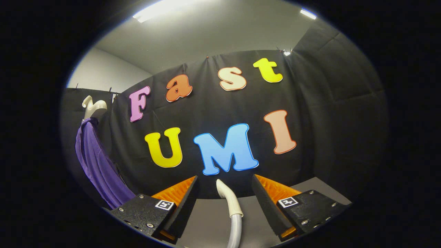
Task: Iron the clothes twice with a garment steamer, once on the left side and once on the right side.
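Note:
A purple garment point(100, 168) hangs on a white hanger point(92, 106) against the booth wall, far off to the left of my fingers. The garment steamer's white handle with its grey hose point(231, 210) rises from the grey table between my two fingers, its curved tip pointing toward the wall. My gripper point(224, 187) is open, with a wide gap on each side of the handle. Neither finger touches it.
A grey table point(206, 220) lies under the fingers and runs to the black cloth wall just beyond. The wall turns a corner at the right, and a white wall shows behind the hanger.

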Motion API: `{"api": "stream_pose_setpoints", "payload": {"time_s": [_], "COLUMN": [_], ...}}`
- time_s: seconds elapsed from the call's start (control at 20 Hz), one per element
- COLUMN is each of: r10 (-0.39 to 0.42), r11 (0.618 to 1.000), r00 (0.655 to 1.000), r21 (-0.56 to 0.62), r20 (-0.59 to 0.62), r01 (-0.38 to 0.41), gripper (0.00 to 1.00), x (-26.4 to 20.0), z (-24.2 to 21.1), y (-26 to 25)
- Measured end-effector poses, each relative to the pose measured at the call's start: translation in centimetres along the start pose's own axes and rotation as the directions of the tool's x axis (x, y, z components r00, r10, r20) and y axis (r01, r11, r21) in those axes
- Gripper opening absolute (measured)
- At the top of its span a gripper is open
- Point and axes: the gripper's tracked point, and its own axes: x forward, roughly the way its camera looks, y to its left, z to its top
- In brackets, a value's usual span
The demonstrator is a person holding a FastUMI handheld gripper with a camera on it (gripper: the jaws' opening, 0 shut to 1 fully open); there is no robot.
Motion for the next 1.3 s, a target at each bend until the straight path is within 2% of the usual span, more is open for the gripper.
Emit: {"api": "stream_pose_setpoints", "payload": {"time_s": [0.35,0.6,0.8,0.95,1.05,1.15,1.25,1.3], "r10": [0.050,0.053,0.095,0.168,0.177,0.210,0.269,0.295], "r11": [0.998,0.997,0.986,0.967,0.964,0.956,0.933,0.917], "r00": [0.980,0.943,0.893,0.854,0.829,0.787,0.744,0.732], "r21": [-0.019,0.068,0.167,0.252,0.264,0.291,0.357,0.397], "r20": [-0.194,-0.330,-0.441,-0.492,-0.530,-0.580,-0.611,-0.614], "r01": [-0.055,-0.032,-0.023,-0.045,-0.037,-0.041,-0.045,-0.036], "gripper": [0.93,0.93,0.93,0.91,0.91,0.91,0.92,0.89], "x": [7.4,10.5,11.4,11.5,11.4,11.1,10.8,10.7], "z": [-5.6,-9.0,-12.1,-13.4,-14.4,-16.1,-17.1,-17.4], "y": [-1.2,-2.9,-3.5,-2.8,-3.3,-3.1,-2.6,-2.6]}}
